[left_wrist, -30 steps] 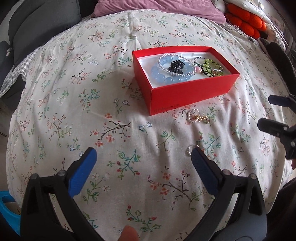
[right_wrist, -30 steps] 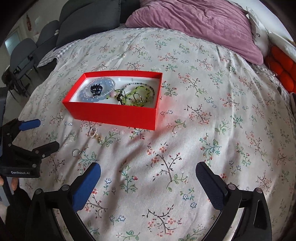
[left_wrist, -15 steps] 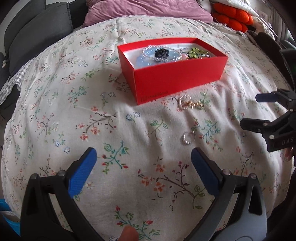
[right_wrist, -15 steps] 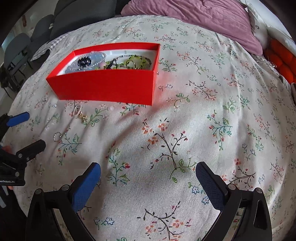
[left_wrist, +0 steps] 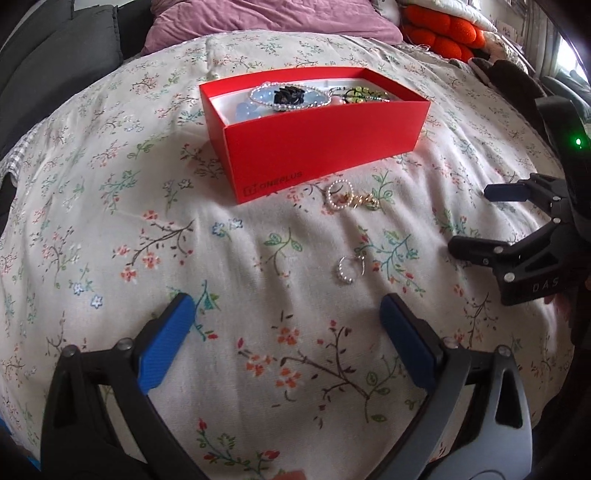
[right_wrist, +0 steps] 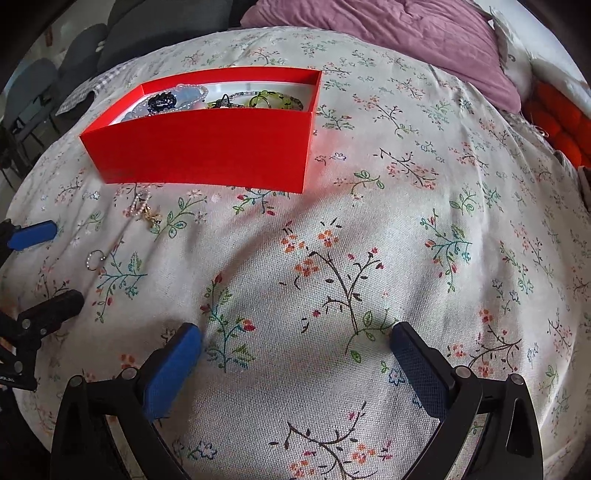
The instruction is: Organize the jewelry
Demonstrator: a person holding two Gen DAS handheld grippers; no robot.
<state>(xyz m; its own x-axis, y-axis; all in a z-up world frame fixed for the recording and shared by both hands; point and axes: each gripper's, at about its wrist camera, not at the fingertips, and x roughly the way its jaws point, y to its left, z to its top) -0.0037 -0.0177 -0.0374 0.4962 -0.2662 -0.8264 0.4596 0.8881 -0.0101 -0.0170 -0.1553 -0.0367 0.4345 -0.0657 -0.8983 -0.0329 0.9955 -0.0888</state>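
Observation:
A red box [left_wrist: 325, 151] sits on the floral bedspread and holds several bracelets [left_wrist: 284, 96]; it also shows in the right wrist view [right_wrist: 207, 147]. A pearl ring with a gold charm [left_wrist: 345, 195] lies just in front of the box. A small silver ring [left_wrist: 349, 269] lies nearer, a little beyond my left gripper [left_wrist: 288, 339], which is open and empty, low over the bed. My right gripper [right_wrist: 295, 362] is open and empty, to the right of both loose pieces [right_wrist: 142, 210] [right_wrist: 95, 258].
A purple pillow [left_wrist: 266, 18] and orange cushions [left_wrist: 443, 33] lie at the bed's far end. Dark chairs [right_wrist: 33, 88] stand beyond the bed's left side. The bedspread [right_wrist: 406, 221] is soft and wrinkled.
Both grippers have dropped lower and moved forward toward the box and the loose rings. Both stay open.

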